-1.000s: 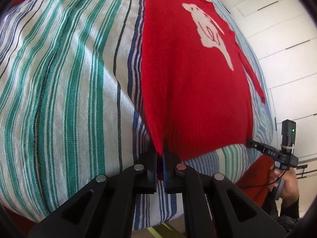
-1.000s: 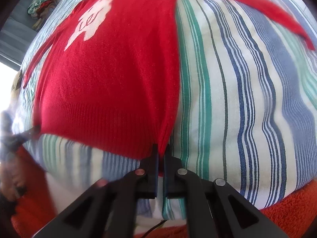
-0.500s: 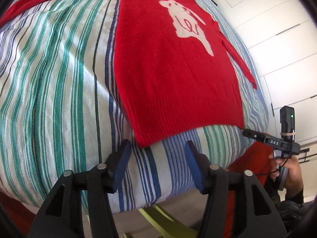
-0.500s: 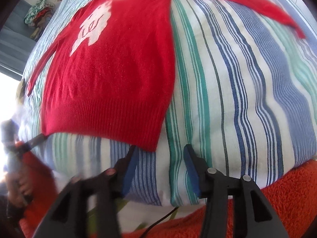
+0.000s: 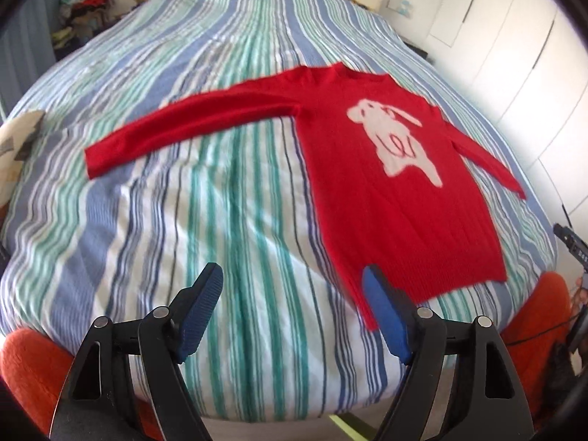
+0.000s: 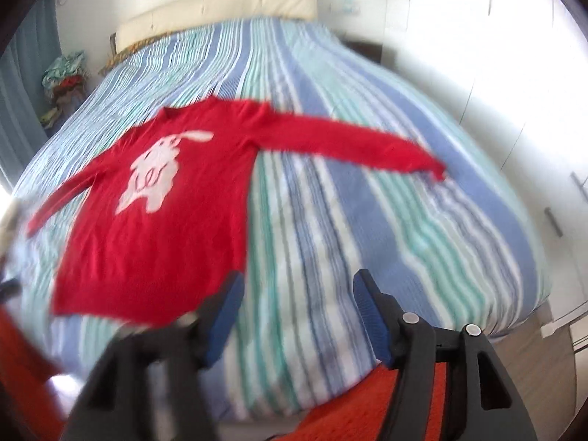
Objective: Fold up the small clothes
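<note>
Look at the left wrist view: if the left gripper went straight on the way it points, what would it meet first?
Probably the striped bedspread. The left gripper, its jaws opening with nothing between them, aims down at bare cover just left of the red sweater. The sweater's hem corner sits near the right finger, so depth leaves some doubt.

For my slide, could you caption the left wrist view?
Red sweater lies flat on striped bed; left gripper opening, empty.

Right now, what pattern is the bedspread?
The bedspread: blue, green and white stripes, clearest in the left wrist view.
</note>
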{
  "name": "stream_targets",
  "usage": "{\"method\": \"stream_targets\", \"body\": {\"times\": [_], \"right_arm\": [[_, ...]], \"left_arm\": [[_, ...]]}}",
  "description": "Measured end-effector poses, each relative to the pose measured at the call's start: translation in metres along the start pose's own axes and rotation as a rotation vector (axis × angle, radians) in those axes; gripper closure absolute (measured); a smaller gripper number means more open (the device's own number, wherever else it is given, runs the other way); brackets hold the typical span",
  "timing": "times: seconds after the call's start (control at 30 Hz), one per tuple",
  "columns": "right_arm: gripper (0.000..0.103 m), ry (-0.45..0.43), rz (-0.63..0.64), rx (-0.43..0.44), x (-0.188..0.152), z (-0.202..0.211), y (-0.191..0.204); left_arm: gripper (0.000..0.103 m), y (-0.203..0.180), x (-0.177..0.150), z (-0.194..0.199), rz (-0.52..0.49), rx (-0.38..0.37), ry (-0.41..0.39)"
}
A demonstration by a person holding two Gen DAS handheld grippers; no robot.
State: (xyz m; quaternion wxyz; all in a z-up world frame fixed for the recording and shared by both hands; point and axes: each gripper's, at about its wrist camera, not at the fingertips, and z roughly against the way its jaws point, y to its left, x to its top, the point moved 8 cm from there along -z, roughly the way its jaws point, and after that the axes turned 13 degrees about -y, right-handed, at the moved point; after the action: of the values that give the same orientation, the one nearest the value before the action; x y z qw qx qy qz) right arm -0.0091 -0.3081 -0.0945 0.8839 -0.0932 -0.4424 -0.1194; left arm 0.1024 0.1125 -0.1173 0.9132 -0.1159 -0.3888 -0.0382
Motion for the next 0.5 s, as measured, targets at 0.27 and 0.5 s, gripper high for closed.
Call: {"method": "stream_targets", "body": {"times": [0.27, 0.5], "right_arm": [[0.029, -0.134, 0.033, -0.144, 0.017, 0.009, -0.043], [0.029, -0.119, 0.009, -0.112, 0.011, 0.005, -0.044]], "left_arm": [[0.014, 0.022, 0.024, -0.01, 0.084, 0.102, -0.175], [0.014, 0.049, -0.009, -0.018, 0.1, 0.157, -0.146]]}}
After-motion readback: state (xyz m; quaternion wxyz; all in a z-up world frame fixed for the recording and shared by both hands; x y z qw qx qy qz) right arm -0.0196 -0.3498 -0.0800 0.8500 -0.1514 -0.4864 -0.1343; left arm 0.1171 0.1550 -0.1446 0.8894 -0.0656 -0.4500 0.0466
